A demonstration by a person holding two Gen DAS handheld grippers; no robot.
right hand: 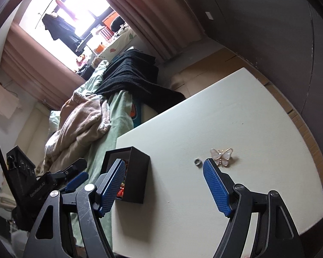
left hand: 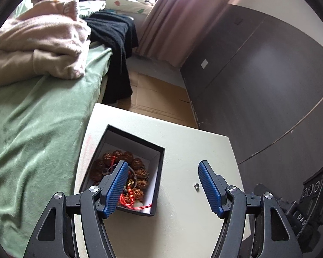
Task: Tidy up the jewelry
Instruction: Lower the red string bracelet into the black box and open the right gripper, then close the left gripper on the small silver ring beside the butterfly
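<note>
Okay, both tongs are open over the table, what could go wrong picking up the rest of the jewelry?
The ring is tiny and round, so it may roll or slip from the right tongs. The butterfly brooch looks thin and could bend if squeezed. The black box sits near the table edge beside the bed; a nudge from the left tongs might tip it off.

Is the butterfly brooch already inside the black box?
No, the butterfly brooch lies on the bare white table, beside the ring and apart from the black box.

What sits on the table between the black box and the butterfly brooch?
In the right wrist view, a small silver ring lies between the open black box and the pearly butterfly brooch, close beside the brooch; otherwise bare white tabletop.
</note>
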